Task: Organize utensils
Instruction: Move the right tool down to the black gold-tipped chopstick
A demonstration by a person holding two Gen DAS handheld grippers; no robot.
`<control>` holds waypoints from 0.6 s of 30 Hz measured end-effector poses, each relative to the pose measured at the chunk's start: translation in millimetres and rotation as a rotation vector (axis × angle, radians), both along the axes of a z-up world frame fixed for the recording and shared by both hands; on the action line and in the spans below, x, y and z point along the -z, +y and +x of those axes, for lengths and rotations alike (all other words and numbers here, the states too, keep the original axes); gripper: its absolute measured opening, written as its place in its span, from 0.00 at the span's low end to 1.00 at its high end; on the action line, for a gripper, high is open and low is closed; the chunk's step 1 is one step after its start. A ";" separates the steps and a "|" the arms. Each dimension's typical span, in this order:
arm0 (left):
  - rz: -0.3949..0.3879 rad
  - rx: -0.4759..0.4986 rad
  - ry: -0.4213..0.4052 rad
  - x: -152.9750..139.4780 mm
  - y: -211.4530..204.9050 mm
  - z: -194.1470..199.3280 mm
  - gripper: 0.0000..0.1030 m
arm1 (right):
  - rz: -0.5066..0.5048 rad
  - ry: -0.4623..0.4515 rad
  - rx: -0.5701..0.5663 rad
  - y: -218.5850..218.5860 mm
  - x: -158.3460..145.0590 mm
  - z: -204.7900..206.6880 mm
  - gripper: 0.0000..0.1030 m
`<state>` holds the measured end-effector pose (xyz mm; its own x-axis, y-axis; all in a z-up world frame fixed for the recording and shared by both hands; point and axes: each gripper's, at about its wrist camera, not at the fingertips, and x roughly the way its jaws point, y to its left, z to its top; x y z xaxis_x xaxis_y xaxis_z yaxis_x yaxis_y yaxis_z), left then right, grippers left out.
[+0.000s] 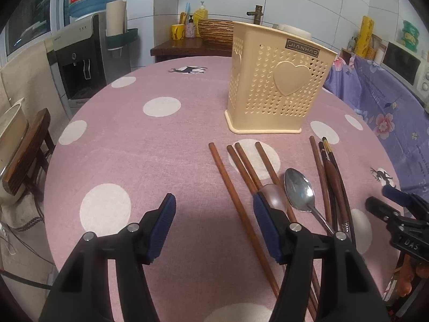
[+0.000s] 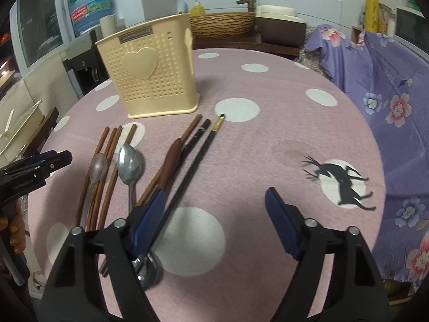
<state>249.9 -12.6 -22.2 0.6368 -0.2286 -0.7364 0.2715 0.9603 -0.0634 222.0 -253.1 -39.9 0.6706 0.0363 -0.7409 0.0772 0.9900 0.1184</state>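
A cream perforated utensil holder (image 1: 278,80) (image 2: 150,72) with a heart on it stands upright on the pink dotted tablecloth (image 1: 161,161). In front of it lie several brown chopsticks (image 1: 241,166) (image 2: 107,155), a translucent spoon (image 1: 272,193) (image 2: 98,166), a metal spoon (image 1: 299,187) (image 2: 130,166), a brown-handled utensil (image 2: 170,161) and dark chopsticks (image 1: 329,166) (image 2: 203,145). My left gripper (image 1: 214,201) (image 2: 60,155) is open at the left end of the row, one brown chopstick lying below its gap. My right gripper (image 2: 214,194) (image 1: 380,196) is open at the right end, a black chopstick beside its left finger.
A water dispenser (image 1: 77,61) and a wooden chair (image 1: 26,155) stand left of the round table. Purple floral cloth (image 2: 388,80) covers furniture on the right. A wicker basket (image 2: 222,24) and a tap sit on the counter behind.
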 end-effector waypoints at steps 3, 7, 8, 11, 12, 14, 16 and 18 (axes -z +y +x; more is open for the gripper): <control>0.007 -0.002 0.004 2.7 -2.5 3.2 0.55 | 0.032 0.024 -0.040 7.9 4.8 15.0 0.54; 0.029 -0.021 0.007 2.8 -1.0 15.0 0.47 | 0.021 0.057 0.036 -0.3 10.5 37.9 0.45; 0.033 -0.030 0.011 2.9 -0.1 19.1 0.45 | 0.025 0.067 0.053 -4.0 11.2 44.1 0.42; 0.012 -0.036 0.044 3.5 0.5 31.3 0.43 | 0.045 0.083 0.091 -12.4 12.5 60.9 0.37; 0.011 -0.034 0.049 3.2 -0.6 34.1 0.42 | 0.054 0.089 0.100 -14.8 12.7 65.1 0.37; 0.026 -0.029 0.041 1.8 -6.7 38.5 0.42 | 0.076 0.103 0.109 -16.8 13.5 75.5 0.35; 0.030 -0.021 0.045 2.4 -11.7 42.7 0.41 | 0.076 0.127 0.115 -16.3 15.8 83.6 0.32; 0.043 -0.016 0.046 4.3 -16.9 45.6 0.40 | 0.066 0.138 0.119 -14.4 17.6 88.6 0.29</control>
